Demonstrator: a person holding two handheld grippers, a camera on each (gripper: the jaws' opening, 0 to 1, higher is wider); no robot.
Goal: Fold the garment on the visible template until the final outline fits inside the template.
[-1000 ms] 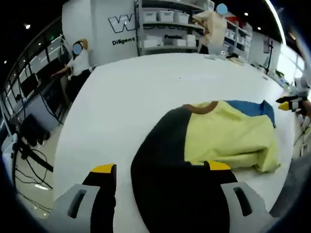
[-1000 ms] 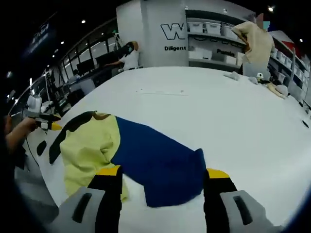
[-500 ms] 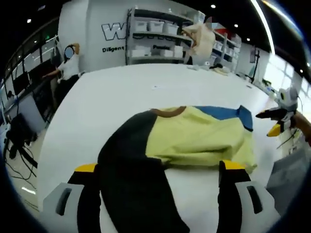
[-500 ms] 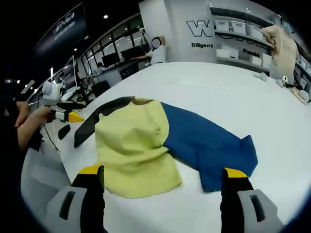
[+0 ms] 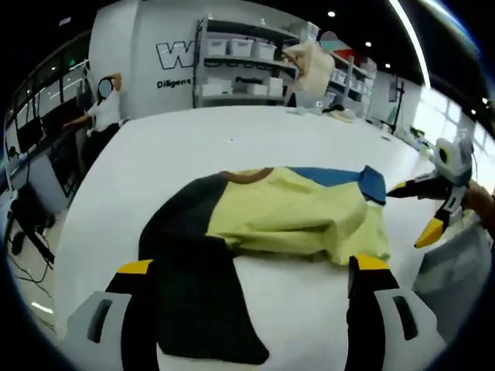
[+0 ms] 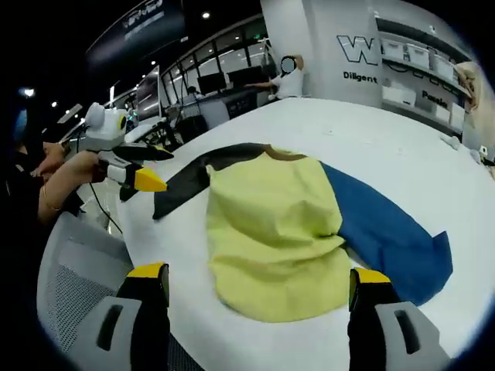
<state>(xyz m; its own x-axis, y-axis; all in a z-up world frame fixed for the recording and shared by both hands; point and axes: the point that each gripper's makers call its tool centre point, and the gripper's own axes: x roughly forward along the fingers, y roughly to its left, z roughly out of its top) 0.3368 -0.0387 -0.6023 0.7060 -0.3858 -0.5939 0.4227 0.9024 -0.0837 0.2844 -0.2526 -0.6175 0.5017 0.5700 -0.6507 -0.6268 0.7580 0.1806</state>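
1. A colour-block sweatshirt lies spread on a broad white table, its yellow body rumpled in the middle, a black sleeve stretched toward the left gripper's camera and a blue sleeve reaching away on the far side.

2. In the right gripper view the same sweatshirt sits near the table's front edge, yellow torso central, the blue sleeve running off to the right and the black sleeve to the left. A brown collar band shows at the neck.

3. The left gripper hangs over the black sleeve with its yellow-tipped jaws spread wide, one on either side of the fabric and gripping nothing. The same gripper appears at the left of the right gripper view, held in a hand beside the black sleeve's end; from there its jaws also look parted.

4. The right gripper hovers just short of the yellow hem, jaws wide apart and empty. It is seen again at the right edge of the left gripper view, near the blue sleeve, with its two tips splayed.

5. Beyond the table, shelving with white bins lines a wall with large lettering. A person in white stands at the left by a workstation, and another in beige stands by the shelves.
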